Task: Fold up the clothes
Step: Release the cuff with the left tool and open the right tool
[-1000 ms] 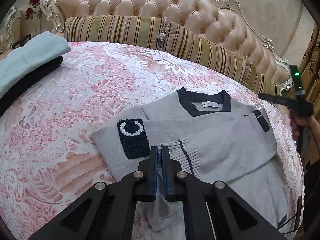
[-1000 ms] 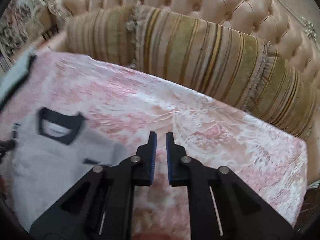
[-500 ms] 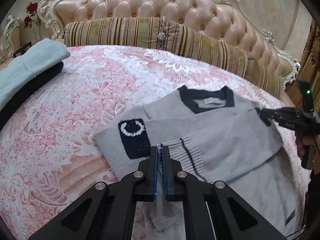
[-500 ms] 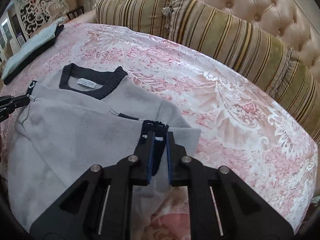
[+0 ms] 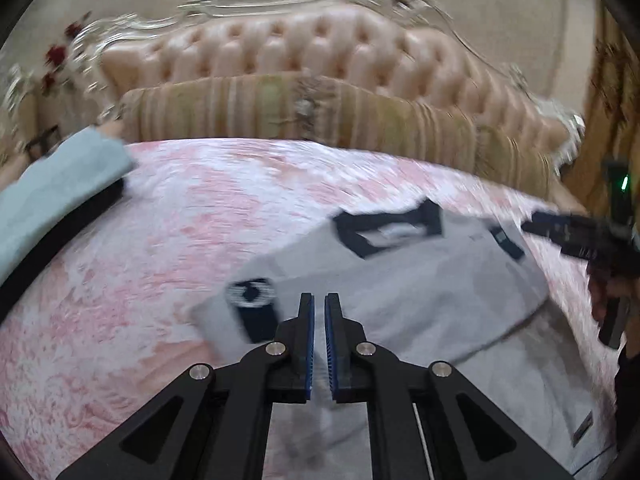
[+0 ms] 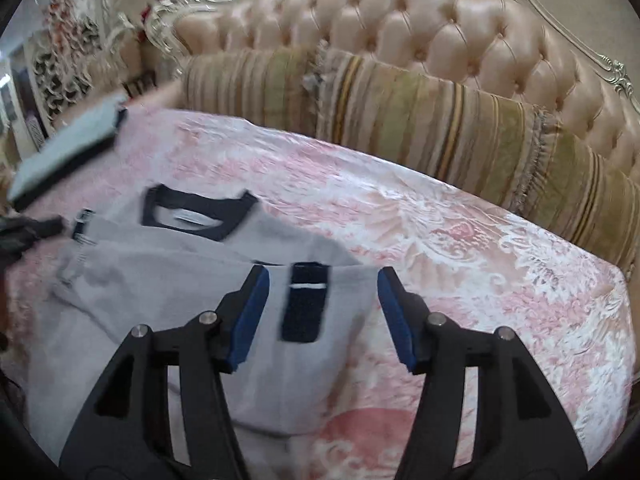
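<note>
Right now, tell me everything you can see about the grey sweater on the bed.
The grey sweater lies flat on the pink patterned bedspread, neck toward the striped pillows. It looks like soft knit, with a dark navy collar and a white label inside. Both sleeves are folded across the body. Each cuff end bears a dark navy patch. The right gripper stands open over one patch, its jaws just opened, not pressing it.

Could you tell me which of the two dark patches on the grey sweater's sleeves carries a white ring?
The patch left of the left gripper has the ring; the patch between the right gripper's open fingers shows only a white line.
</note>
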`<state>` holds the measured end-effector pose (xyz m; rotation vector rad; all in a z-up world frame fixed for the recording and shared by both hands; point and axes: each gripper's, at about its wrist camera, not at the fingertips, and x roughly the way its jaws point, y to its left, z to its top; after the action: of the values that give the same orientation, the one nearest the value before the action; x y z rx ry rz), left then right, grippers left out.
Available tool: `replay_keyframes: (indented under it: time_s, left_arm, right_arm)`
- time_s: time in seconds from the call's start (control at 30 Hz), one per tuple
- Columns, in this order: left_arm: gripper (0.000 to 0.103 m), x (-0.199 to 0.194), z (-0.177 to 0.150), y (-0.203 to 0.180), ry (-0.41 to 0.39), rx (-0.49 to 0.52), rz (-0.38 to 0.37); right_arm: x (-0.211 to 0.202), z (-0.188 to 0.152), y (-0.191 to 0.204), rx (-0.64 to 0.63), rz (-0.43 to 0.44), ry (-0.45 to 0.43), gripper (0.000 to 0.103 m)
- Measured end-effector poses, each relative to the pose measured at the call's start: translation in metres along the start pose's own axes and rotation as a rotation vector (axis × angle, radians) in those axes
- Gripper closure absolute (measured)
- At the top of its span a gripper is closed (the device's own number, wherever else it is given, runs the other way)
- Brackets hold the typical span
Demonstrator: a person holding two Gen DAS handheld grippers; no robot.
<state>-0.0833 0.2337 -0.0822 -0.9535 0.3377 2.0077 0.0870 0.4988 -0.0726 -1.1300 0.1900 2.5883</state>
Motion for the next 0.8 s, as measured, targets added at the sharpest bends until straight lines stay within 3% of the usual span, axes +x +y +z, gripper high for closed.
replay_keyframes:
  time_s: [0.1, 0.17, 0.4, 0.47, 0.57, 0.7, 0.8]
  left_arm:
    - [0.097, 0.023, -0.005, -0.015, 0.052, 0.04, 0.014]
    - [0.095, 0.031, -0.009, -0.014, 0.078, 0.048, 0.042]
    - [0.098, 0.021, -0.012, 0.02, 0.086, -0.071, -0.06]
    - [0.098, 0.01, -0.01, 0.03, 0.065, -0.079, -0.028]
    - [0.097, -0.007, -0.007, 0.052, 0.017, -0.093, 0.088]
    - [0.096, -0.013, -0.006, 0.065, -0.066, -0.149, 0.079]
    - [0.096, 0.012, -0.009, 0.06, 0.007, -0.138, 0.119]
  right_arm:
    - [0.011, -0.005, 0.016, -0.043, 0.048, 0.044, 0.043]
    - [0.024, -0.013, 0.023, -0.084, 0.014, 0.085, 0.043]
    - [0.035, -0.025, 0.016, -0.081, 0.015, 0.104, 0.043]
    - [0.036, -0.023, 0.015, -0.074, 0.015, 0.104, 0.043]
    - [0.037, -0.023, 0.012, -0.051, 0.023, 0.109, 0.04]
    - [0.036, -0.023, 0.017, -0.067, -0.002, 0.114, 0.039]
    - [0.036, -0.023, 0.015, -0.053, 0.0, 0.114, 0.038]
